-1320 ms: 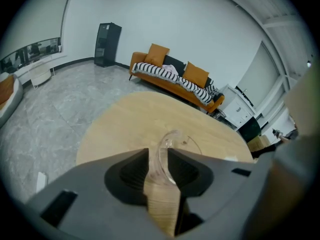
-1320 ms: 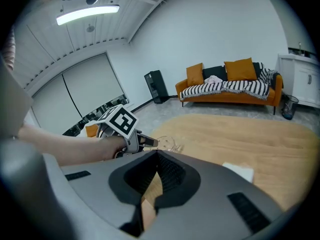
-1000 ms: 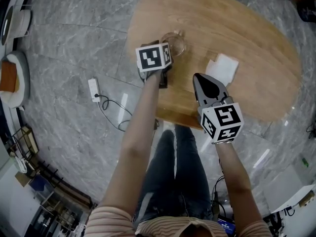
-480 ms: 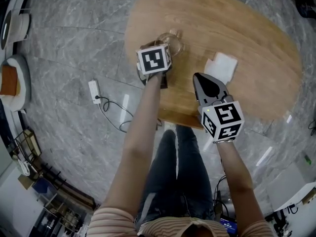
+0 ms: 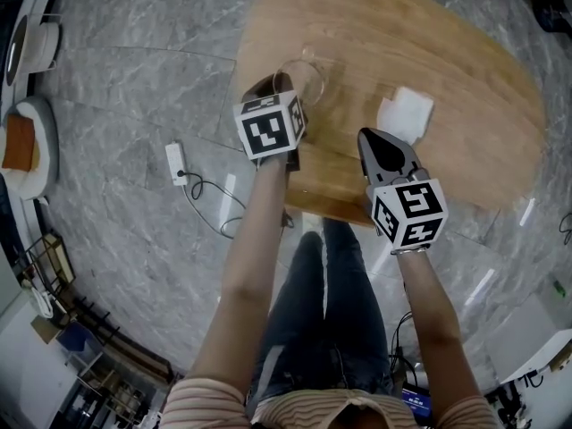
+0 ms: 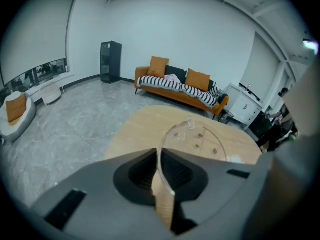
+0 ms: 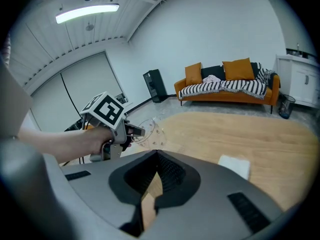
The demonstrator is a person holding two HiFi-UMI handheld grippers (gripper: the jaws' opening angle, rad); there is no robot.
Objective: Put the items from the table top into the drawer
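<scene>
One oval wooden worktop [image 5: 447,52]; one clear round glass bowl [image 5: 307,71]; one white square cloth [image 5: 405,116]; two grey tongs, the left tongs [image 6: 159,154] and the right tongs [image 5: 372,141]; one white power strip [image 5: 173,163] on the floor.

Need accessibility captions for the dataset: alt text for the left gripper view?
The left claw, whose jaws have just been closing, pinches the rim of a clear dish held tilted over a pale wooden table. Behind stands an orange sofa.
</scene>
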